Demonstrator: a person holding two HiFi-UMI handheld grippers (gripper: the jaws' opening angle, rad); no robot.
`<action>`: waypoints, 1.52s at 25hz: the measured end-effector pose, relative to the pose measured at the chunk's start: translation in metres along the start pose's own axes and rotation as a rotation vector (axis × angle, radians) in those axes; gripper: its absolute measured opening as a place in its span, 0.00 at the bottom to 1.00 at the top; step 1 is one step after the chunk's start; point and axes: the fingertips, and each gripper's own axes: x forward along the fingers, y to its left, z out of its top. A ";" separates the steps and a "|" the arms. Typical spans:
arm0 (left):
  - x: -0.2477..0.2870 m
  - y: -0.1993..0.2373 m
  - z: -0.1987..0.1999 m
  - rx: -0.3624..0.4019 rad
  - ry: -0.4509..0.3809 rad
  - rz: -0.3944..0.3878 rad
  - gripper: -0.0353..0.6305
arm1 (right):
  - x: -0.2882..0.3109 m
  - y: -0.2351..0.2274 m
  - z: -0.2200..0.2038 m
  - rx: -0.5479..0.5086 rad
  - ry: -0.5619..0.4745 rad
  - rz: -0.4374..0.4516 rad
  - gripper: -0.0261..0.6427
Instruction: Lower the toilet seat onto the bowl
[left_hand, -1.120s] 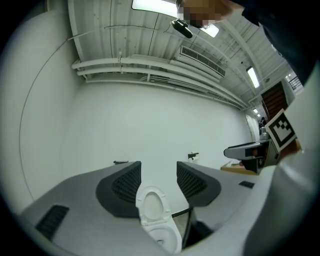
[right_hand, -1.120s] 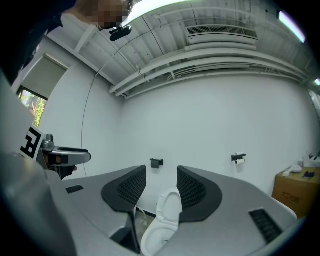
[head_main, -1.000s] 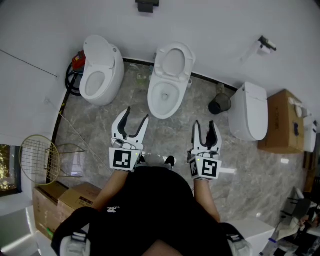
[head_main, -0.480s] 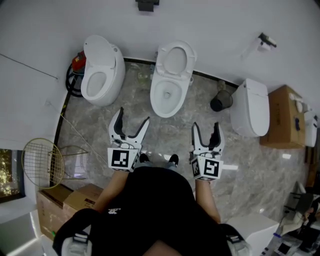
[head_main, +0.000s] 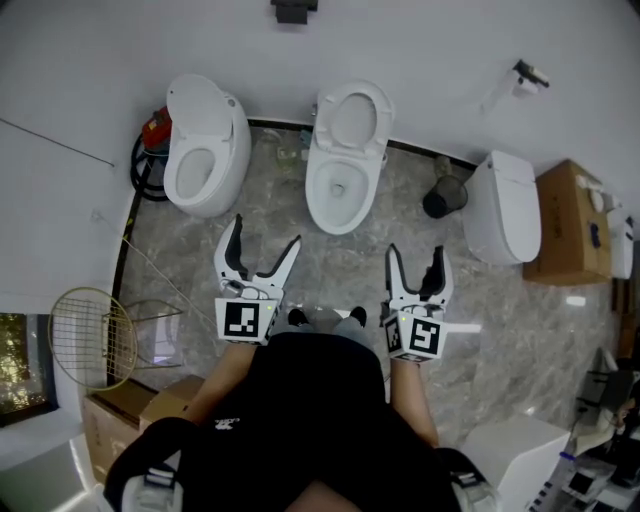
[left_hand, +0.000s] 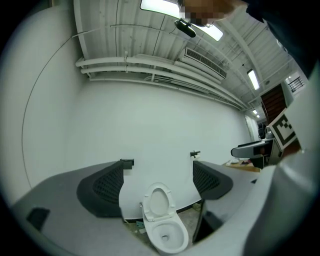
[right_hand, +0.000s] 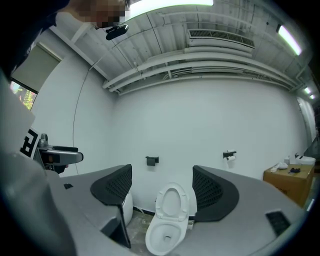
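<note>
Head view, left to right: wire basket (head_main: 92, 338) at the lower left edge, contents not readable; left toilet (head_main: 205, 145) at upper left, its bowl open to view. Left gripper (head_main: 265, 235) sat below it, pointing up-frame; its jaws had just been opening and stood spread wide, with nothing between the fingers (left_hand: 107, 187) and nothing touched. Toilet seat (head_main: 352, 118) at upper centre stood raised against the wall, clear of the bowl (head_main: 335, 190), which lay uncovered; both gripper views framed this toilet between the spread jaws, well apart from them. Right gripper (head_main: 416, 255), right of centre, had likewise just been opening; its jaws stood wide and released, grasping nothing. Dark bin (head_main: 438, 200) stood just right of the bowl, its inside too dark to read; closed toilet (head_main: 505, 210) stood further right; cardboard box (head_main: 565, 235) sat at the right edge.
</note>
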 end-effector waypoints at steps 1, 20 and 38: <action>-0.002 0.002 0.001 -0.002 -0.004 -0.007 0.68 | -0.001 0.003 0.000 0.000 -0.002 -0.006 0.60; 0.011 0.038 -0.018 -0.055 0.009 -0.029 0.68 | 0.028 0.031 -0.002 -0.021 0.004 -0.013 0.60; 0.145 0.043 -0.037 -0.033 0.019 -0.052 0.68 | 0.151 -0.022 -0.004 -0.029 0.011 0.004 0.60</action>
